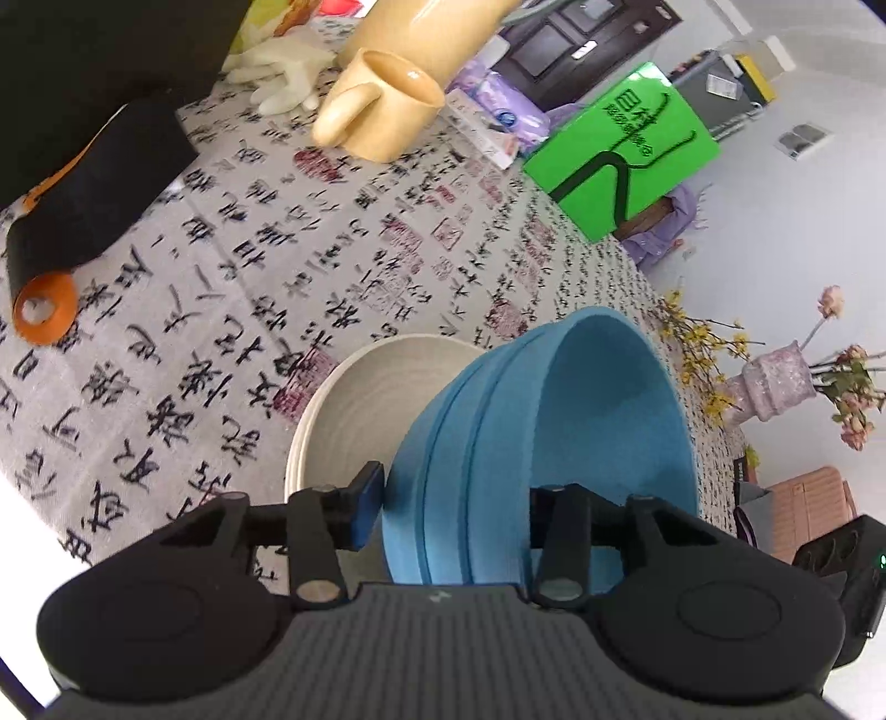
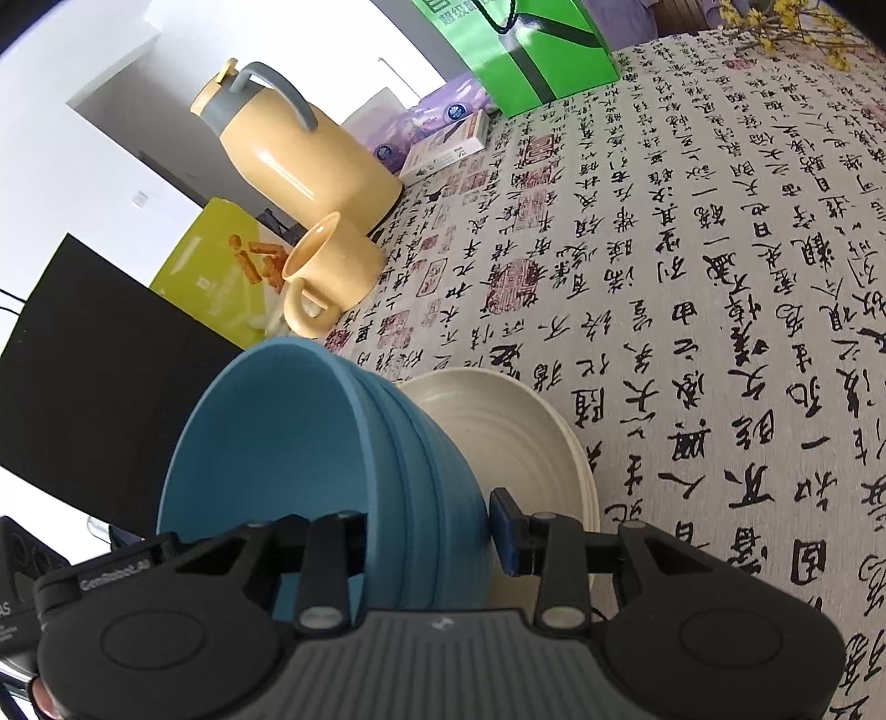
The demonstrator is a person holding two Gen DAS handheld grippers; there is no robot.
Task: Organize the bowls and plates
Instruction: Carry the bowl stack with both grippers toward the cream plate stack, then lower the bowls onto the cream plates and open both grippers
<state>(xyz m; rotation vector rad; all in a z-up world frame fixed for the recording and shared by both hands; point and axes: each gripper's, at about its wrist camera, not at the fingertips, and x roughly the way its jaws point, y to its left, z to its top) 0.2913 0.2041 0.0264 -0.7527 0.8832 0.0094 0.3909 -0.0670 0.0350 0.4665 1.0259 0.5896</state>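
The stacked blue bowls [image 1: 498, 443] hide the near part of the cream plates [image 1: 360, 410], and the left gripper [image 1: 448, 515] has its inner finger out of sight inside the bowl. In the right wrist view the right gripper [image 2: 432, 531] likewise loses one finger behind the bowl wall. At the table's far edge the green bag [image 2: 531, 50] and yellow jug [image 1: 437, 27] are cut off by the picture's top.

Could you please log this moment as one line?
blue bowls: rim in left gripper and right gripper | beneath: cream plates
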